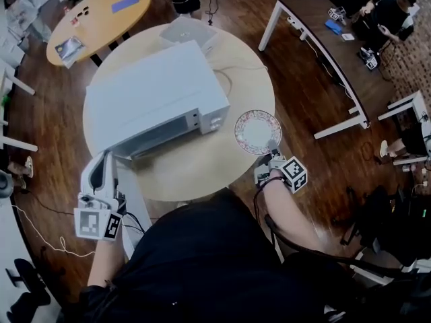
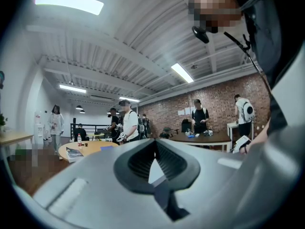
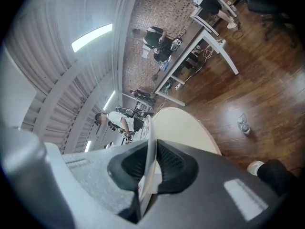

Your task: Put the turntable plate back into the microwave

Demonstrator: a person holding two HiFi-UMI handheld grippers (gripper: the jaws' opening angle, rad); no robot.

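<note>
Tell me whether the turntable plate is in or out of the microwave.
Out: the plate sits beside the microwave, its rim clamped in the right hand-held gripper.

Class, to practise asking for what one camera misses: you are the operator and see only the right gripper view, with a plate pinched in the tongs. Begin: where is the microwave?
Observer: The microwave stands on the same round table, left of the plate in the head view.
Operator: Is its door open?
Observer: It looks open. The white door swings out toward the person, beside the left tongs.
</note>
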